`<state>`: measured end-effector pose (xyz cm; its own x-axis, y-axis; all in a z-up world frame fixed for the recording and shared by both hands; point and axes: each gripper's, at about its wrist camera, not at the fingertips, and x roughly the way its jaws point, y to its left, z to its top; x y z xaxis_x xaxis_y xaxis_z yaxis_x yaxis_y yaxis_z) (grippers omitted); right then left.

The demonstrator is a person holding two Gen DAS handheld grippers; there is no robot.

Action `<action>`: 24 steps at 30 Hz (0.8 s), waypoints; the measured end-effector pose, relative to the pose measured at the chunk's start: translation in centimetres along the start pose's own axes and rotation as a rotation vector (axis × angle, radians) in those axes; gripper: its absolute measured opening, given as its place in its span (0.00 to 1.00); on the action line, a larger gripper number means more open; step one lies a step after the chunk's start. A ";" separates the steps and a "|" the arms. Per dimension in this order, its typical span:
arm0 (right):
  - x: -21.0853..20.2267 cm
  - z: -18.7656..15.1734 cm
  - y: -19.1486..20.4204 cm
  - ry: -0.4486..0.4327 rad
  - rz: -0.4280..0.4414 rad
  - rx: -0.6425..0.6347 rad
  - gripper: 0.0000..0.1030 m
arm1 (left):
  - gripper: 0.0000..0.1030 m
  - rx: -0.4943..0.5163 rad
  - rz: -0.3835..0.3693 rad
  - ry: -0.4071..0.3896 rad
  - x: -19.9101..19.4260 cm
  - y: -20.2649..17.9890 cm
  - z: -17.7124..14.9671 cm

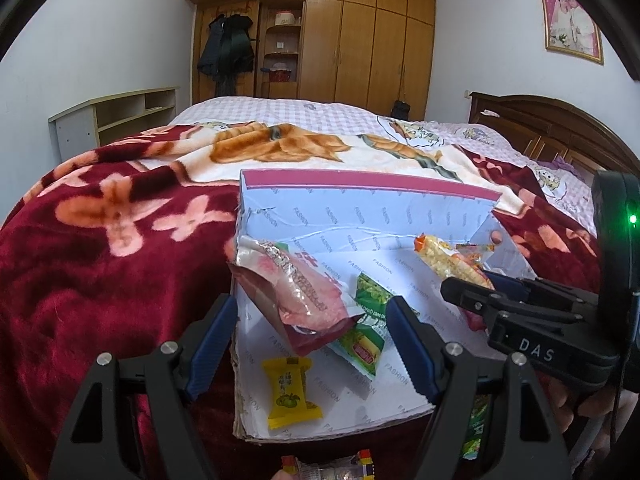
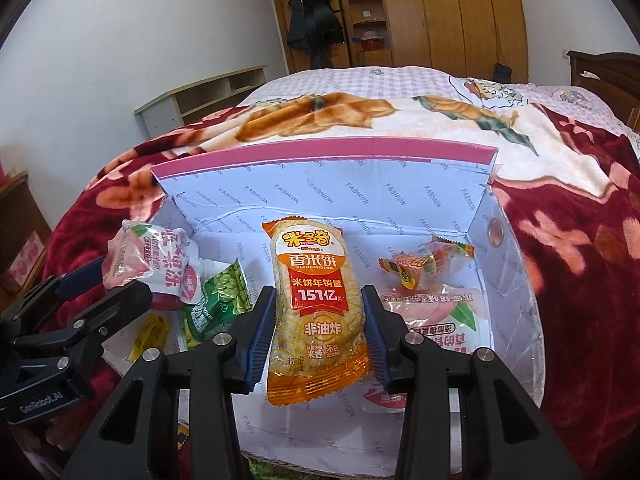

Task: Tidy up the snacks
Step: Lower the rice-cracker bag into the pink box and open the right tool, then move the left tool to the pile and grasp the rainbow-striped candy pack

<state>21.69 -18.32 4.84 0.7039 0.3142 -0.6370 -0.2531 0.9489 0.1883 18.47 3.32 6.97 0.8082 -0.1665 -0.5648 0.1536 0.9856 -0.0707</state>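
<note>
Rice cracker packet (image 2: pixel 314 312) pinched upright in right gripper (image 2: pixel 316 330) above box (image 2: pixel 516 280); left gripper (image 1: pixel 310 340) spread around pink packet (image 1: pixel 296 292).

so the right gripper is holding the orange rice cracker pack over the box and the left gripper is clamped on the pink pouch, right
Not quite. The right gripper does hold the orange rice cracker pack over the box, but the left gripper is open: in the left wrist view its jaws stand apart around the pink pouch.
</note>
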 end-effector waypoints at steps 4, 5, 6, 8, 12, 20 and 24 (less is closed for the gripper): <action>-0.5 -0.1 0.1 -0.011 0.008 -0.006 0.56 | 0.78 0.003 0.003 0.005 -0.1 -0.3 -0.1; -0.7 -0.1 0.2 -0.016 0.014 -0.008 0.59 | 0.78 0.003 0.003 0.004 -0.1 -0.3 -0.2; -0.9 -0.1 0.2 -0.021 0.019 -0.010 0.61 | 0.78 0.002 0.002 0.004 -0.1 -0.3 -0.1; -1.3 0.0 0.4 -0.028 0.020 -0.017 0.61 | 0.78 0.000 0.000 0.004 -0.3 -0.3 -0.2; -2.5 0.1 0.8 -0.046 0.033 -0.021 0.61 | 0.78 0.003 -0.002 0.007 -0.7 -0.5 -0.3; -4.8 -0.4 1.2 -0.065 0.049 -0.021 0.61 | 0.78 -0.001 0.001 0.014 -2.0 -0.7 -0.5; -5.9 -0.8 1.3 -0.077 0.048 -0.018 0.61 | 0.78 -0.006 0.012 0.024 -2.7 -0.6 -0.7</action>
<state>16.65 -19.02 8.26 0.7397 0.3609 -0.5680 -0.2989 0.9324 0.2032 15.74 3.23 7.95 0.7959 -0.1539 -0.5855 0.1406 0.9877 -0.0685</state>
